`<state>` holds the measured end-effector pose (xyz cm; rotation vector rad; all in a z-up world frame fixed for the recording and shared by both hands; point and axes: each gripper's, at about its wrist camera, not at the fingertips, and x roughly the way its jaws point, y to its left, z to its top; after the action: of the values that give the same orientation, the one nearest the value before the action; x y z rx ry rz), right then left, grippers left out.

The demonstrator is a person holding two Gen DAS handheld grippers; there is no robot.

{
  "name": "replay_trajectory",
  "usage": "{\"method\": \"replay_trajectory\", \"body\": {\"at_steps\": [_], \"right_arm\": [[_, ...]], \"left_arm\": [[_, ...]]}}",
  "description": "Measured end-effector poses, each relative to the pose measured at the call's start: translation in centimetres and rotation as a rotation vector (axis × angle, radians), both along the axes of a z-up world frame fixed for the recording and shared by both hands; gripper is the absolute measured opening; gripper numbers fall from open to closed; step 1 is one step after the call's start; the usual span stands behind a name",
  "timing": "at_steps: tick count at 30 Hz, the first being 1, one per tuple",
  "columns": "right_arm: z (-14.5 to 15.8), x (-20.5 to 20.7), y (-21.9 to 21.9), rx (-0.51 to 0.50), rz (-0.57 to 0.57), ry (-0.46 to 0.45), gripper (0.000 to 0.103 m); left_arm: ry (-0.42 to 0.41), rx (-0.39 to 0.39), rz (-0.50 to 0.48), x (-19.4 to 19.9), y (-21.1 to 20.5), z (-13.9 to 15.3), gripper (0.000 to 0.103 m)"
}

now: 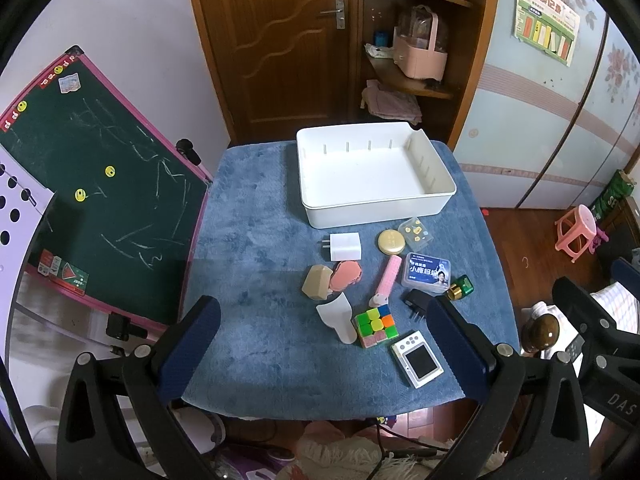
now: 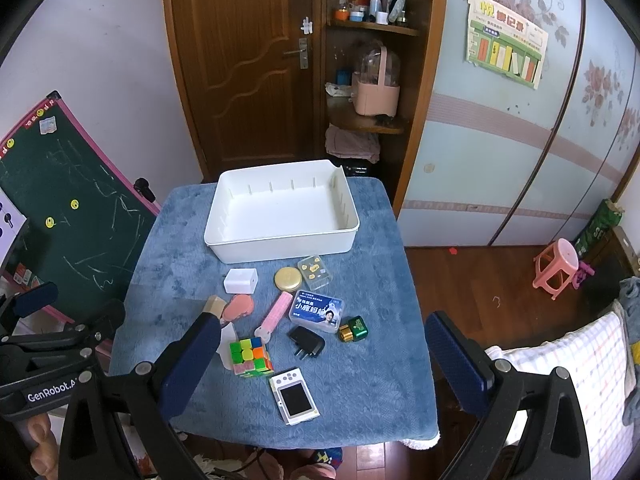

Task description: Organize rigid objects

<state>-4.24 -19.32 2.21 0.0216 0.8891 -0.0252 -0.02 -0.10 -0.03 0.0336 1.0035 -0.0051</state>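
Observation:
An empty white bin [image 1: 372, 176] [image 2: 280, 216] stands at the far side of the blue-covered table [image 1: 256, 280] [image 2: 360, 380]. In front of it lie a white charger [image 1: 343, 246] [image 2: 241, 280], a round gold tin [image 1: 391, 241] [image 2: 289, 278], a blue card box [image 1: 428, 273] [image 2: 318, 311], a pink stick [image 1: 387, 278] [image 2: 276, 314], a colour cube [image 1: 375, 326] [image 2: 250, 356], a black plug [image 2: 306, 342], a green jar [image 2: 354, 329] and a white screen device [image 1: 417, 364] [image 2: 294, 396]. My left gripper [image 1: 322, 356] and right gripper [image 2: 322, 368] hover open above the near edge, holding nothing.
A green chalkboard [image 1: 100, 184] [image 2: 68, 232] leans at the table's left. Behind the bin are a wooden door [image 1: 280, 40] and shelves [image 1: 412, 80]. A pink stool [image 2: 558, 268] stands on the wood floor at right. A checked cloth [image 2: 568, 372] hangs near right.

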Motion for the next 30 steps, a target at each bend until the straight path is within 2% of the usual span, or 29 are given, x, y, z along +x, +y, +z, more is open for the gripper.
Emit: {"method": "replay_trajectory", "body": {"at_steps": [24,26,30], "right_arm": [[0.3,-0.1,0.0,-0.001,0.0,-0.002,0.102],[1.2,0.7,-0.1,-0.001,0.001,0.0,0.102],[1.0,0.9,-0.1,-0.001,0.002,-0.001,0.102]], "left_arm": [[-0.003,0.0,0.0,0.0,0.0,0.0,0.102],[-0.003,0.001,0.001,0.0,0.0,0.0,0.102],[-0.005,0.001,0.001,0.0,0.0,0.0,0.102]]}}
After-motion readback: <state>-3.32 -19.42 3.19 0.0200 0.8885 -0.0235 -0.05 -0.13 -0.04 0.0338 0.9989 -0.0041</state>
